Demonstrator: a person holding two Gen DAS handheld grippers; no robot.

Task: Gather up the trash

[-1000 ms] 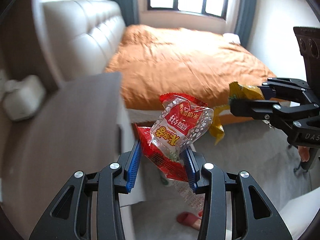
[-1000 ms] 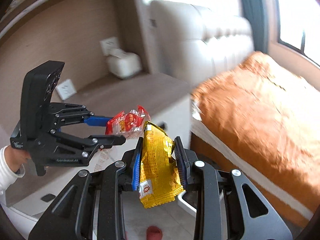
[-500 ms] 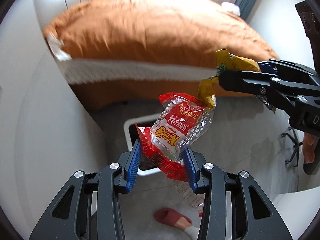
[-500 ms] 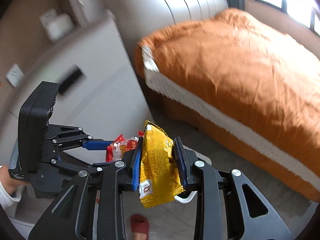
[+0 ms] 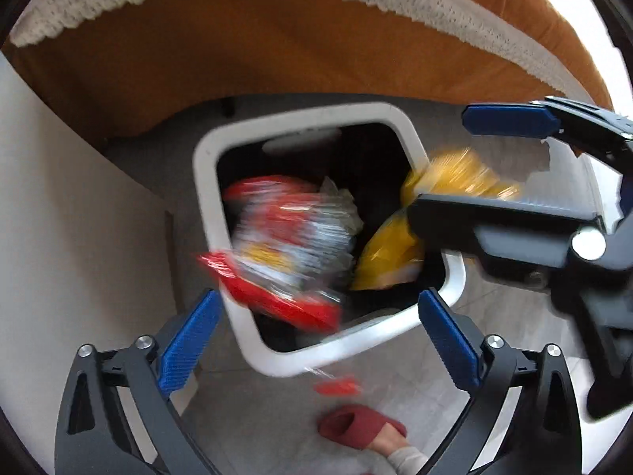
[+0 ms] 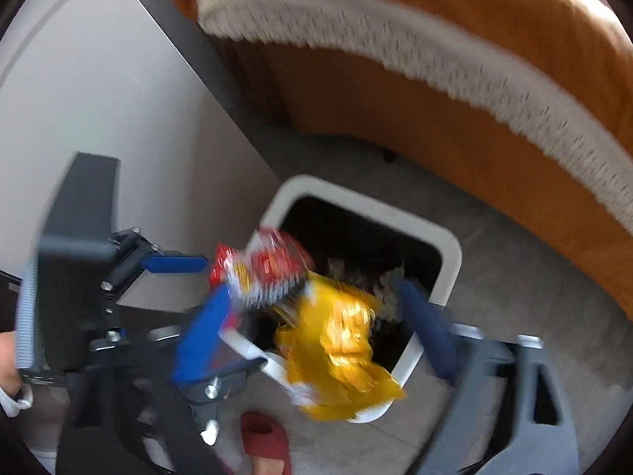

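Note:
Both grippers point down over a white bin (image 5: 431, 322) (image 6: 451, 245) with a dark inside, standing on the floor. My left gripper (image 5: 316, 328) has its jaws opening wide, and the red and clear snack wrapper (image 5: 285, 245) (image 6: 265, 269) blurs free between them above the bin's mouth. My right gripper (image 6: 312, 332) (image 5: 467, 160) is opening too. The yellow wrapper (image 6: 336, 340) (image 5: 395, 249) hangs loose between its blue pads (image 6: 201, 336), over the bin's near rim. Neither wrapper is pressed by a pad.
An orange bed (image 5: 277, 47) with a white fringed edge (image 6: 395, 47) runs along the top. A white cabinet side (image 5: 71, 206) stands left of the bin. A foot in a red slipper (image 5: 360, 425) (image 6: 265, 439) is on the grey floor near the bin.
Both grippers dropped from above the bedside cabinet down to the bin and opened wide. The red wrapper and the yellow wrapper left the pads and are falling.

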